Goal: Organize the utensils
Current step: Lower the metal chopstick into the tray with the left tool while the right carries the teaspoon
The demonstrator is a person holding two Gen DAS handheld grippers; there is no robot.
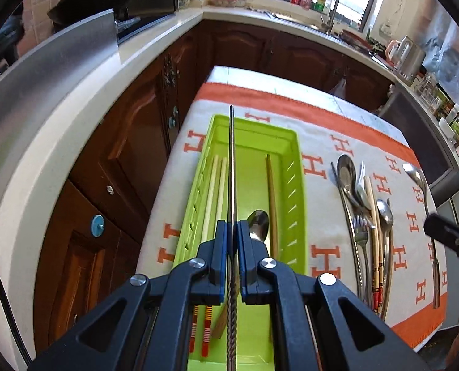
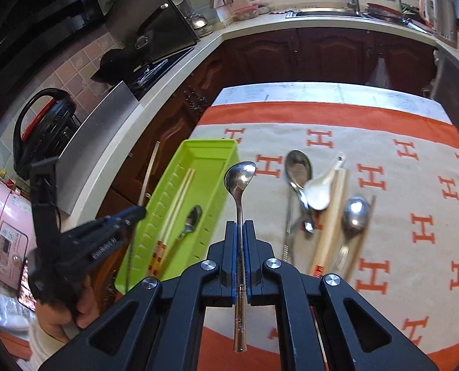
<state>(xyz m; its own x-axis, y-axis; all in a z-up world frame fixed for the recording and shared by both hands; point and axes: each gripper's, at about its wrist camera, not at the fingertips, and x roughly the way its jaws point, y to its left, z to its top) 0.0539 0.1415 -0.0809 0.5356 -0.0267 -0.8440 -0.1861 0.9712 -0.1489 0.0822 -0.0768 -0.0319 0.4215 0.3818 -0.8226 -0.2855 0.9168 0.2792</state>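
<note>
My left gripper (image 1: 232, 225) is shut on a thin metal chopstick (image 1: 231, 160) and holds it lengthwise above the green utensil tray (image 1: 294, 142). The tray holds two pale chopsticks (image 1: 214, 191), a wooden chopstick (image 1: 271, 204) and a metal spoon (image 1: 258, 224). My right gripper (image 2: 240, 225) is shut on a long metal spoon (image 2: 239, 179), bowl pointing away, above the cloth just right of the tray (image 2: 210, 148). The left gripper (image 2: 130, 213) shows at the left of the right wrist view.
Loose utensils lie on the orange-and-white cloth (image 2: 399, 185): a metal spoon (image 2: 297, 167), a white ceramic spoon (image 2: 320, 191), a pale chopstick (image 2: 331, 219), another spoon (image 2: 356, 213), a fork (image 1: 360, 232). Wooden cabinets (image 1: 112, 142) and the counter edge (image 1: 59, 142) run left of the table.
</note>
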